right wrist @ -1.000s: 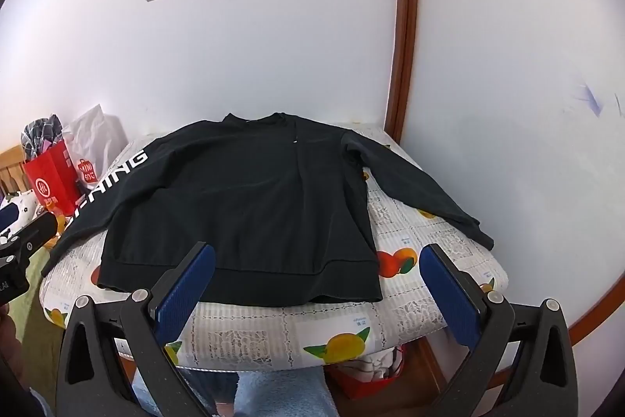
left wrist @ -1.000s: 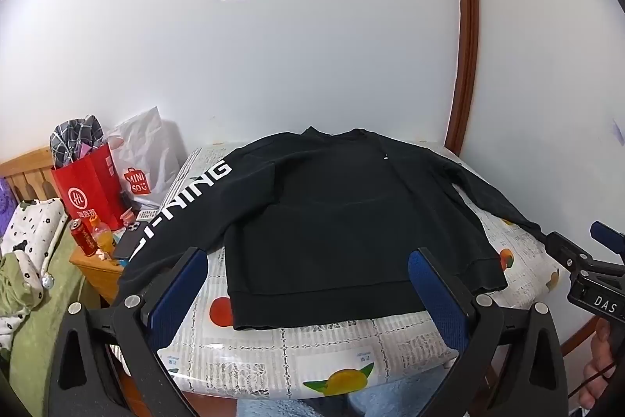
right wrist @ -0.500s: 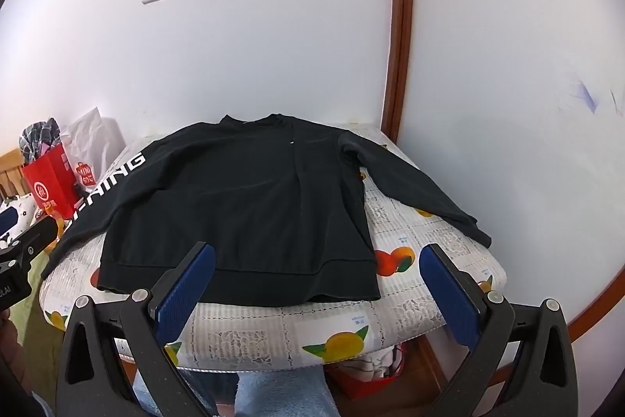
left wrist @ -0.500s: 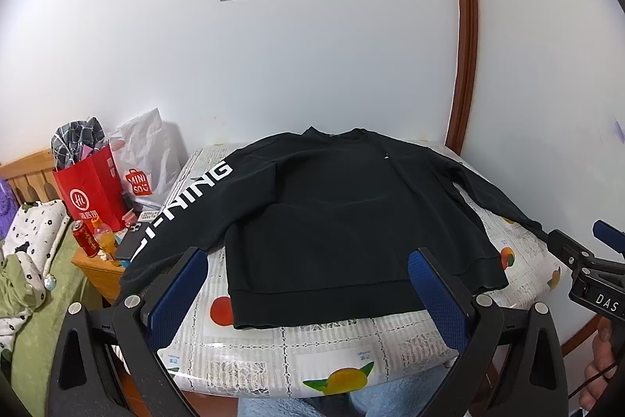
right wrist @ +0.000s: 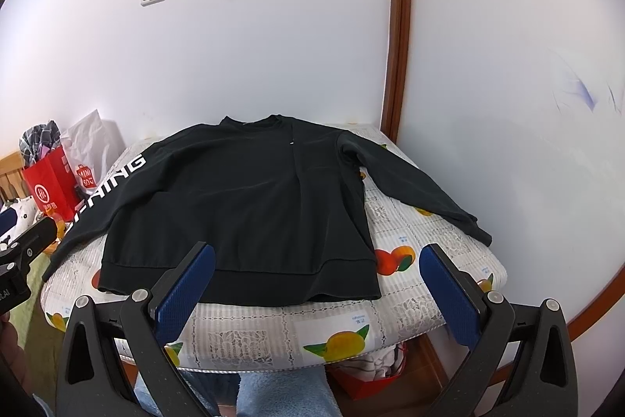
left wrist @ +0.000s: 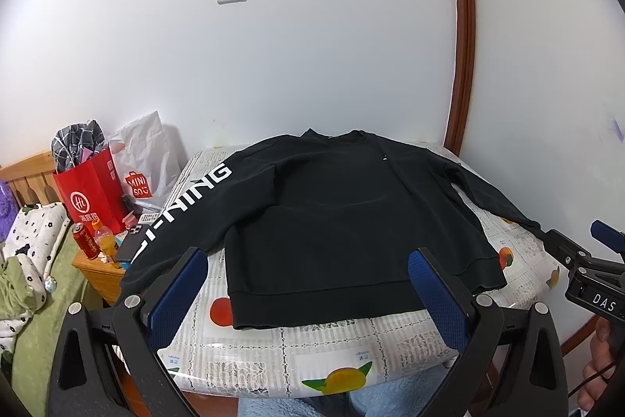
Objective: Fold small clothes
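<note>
A black sweatshirt [left wrist: 336, 217] lies flat and spread out on the table, collar at the far side, hem toward me. It also shows in the right wrist view [right wrist: 242, 198]. Its left sleeve carries white lettering [left wrist: 187, 198] and hangs over the table's left edge. Its right sleeve [right wrist: 414, 182] runs toward the table's right edge. My left gripper [left wrist: 308, 296] is open and empty, held near the hem. My right gripper [right wrist: 318, 296] is open and empty, over the table's front edge near the hem's right end.
The table has a fruit-print cloth [left wrist: 332, 350] and stands in a corner against white walls. A wooden nightstand [left wrist: 97, 268] at the left holds a red bag [left wrist: 90, 194], a white bag [left wrist: 148, 163], a can and a bottle. A bed [left wrist: 27, 260] lies further left.
Both grippers have drifted very slightly; the view shifts a little. The sweatshirt has not moved and both grippers stay open.
</note>
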